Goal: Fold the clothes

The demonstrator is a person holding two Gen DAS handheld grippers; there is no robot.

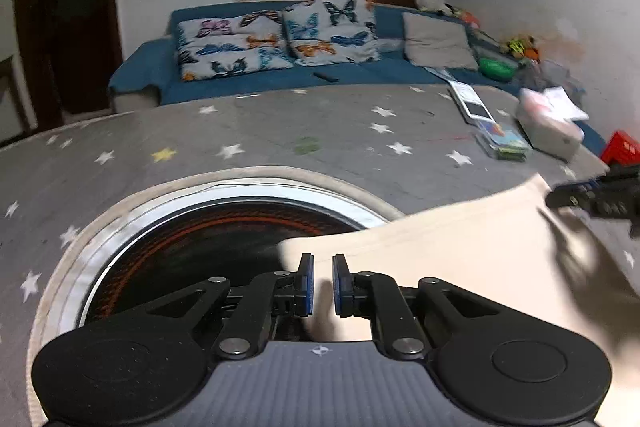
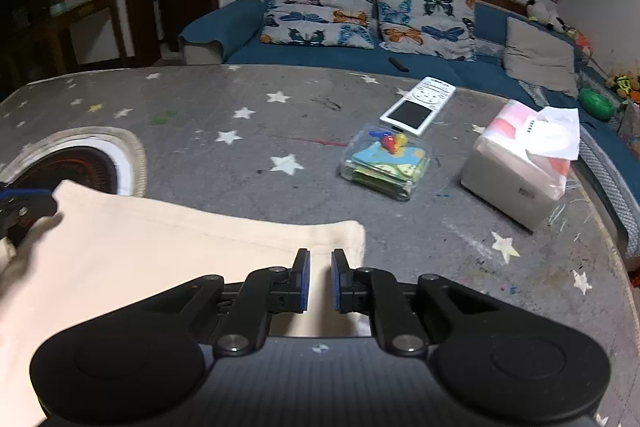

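Cream cotton garment point(image 2: 168, 251) lies spread at the near edge of the grey star-patterned table cover point(image 2: 256, 131), its left part overlapping the round black-and-orange inset with a chrome rim point(image 1: 224, 219); left gripper point(image 1: 323, 285) over the garment's left corner, jaws a narrow slit apart, cloth between, pads not pressing it; right gripper point(image 2: 320, 281) the same at the right corner; open cover beyond the garment's far edge; clear plastic box point(image 2: 386, 163), white remote point(image 2: 418, 105), tissue box point(image 2: 520, 167) toward the far-right edge.
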